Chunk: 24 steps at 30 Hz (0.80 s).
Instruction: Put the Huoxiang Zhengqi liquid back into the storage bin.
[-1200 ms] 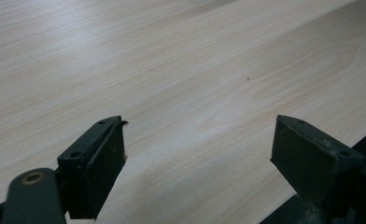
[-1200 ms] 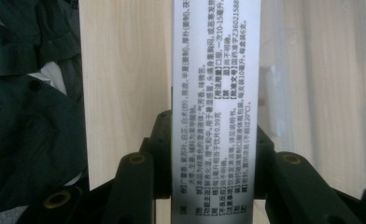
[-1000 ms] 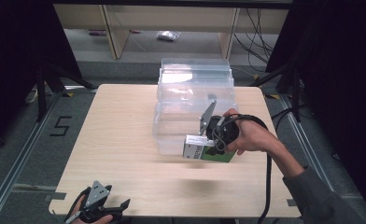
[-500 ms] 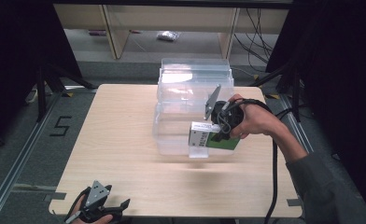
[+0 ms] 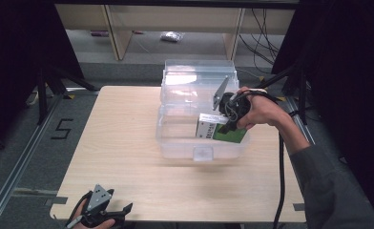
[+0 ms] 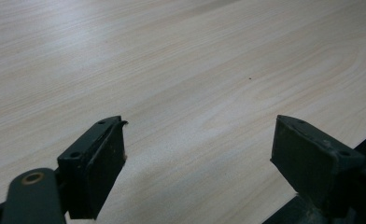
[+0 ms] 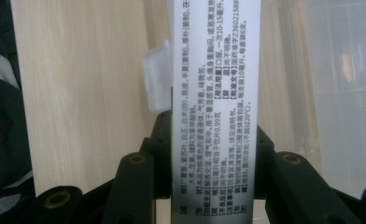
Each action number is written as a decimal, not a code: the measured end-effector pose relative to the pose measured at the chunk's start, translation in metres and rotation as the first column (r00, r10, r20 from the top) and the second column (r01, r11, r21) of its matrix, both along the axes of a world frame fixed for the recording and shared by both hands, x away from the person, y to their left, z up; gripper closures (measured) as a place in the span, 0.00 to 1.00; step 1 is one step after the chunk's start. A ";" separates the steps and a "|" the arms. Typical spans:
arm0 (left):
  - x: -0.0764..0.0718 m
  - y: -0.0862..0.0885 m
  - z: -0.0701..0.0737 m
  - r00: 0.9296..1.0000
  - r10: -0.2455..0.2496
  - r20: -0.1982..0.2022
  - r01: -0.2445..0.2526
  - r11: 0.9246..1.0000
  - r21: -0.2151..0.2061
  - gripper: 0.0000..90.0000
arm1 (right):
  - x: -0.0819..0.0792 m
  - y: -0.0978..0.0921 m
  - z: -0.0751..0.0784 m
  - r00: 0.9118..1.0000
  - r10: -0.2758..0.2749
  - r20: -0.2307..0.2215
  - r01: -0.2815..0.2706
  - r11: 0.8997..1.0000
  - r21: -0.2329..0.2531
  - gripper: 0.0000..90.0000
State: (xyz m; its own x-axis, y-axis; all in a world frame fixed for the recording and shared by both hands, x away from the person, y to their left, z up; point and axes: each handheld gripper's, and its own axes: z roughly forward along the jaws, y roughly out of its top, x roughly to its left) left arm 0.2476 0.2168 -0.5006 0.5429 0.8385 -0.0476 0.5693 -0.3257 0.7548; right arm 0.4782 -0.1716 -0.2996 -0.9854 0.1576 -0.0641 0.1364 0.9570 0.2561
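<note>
Box: white and green carton (image 5: 222, 131), right of centre in the high view, held over the open bin, its white printed side (image 7: 215, 107) running up the middle of the right gripper view.
Right gripper: (image 5: 229, 120) closed on the box, 1 black jaw pressed to each long side; the hand (image 5: 259, 110) comes in from the right edge of the high view.
Bin: clear plastic (image 5: 202, 143), centre of the table toward its far edge, lid tilted up behind it; a white latch shows at its near wall.
Left gripper: (image 5: 109, 213) at the lower left of the high view, near the table's front edge, jaws spread wide with nothing between them (image 6: 197, 158), bare wood beyond.
Table: pale wood (image 5: 123, 138).
</note>
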 end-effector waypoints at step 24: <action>0.001 0.000 -0.002 1.000 0.016 0.002 -0.016 1.000 -0.013 0.19 | 0.049 -0.009 -0.037 0.999 -0.053 -0.013 0.052 0.997 -0.064 0.72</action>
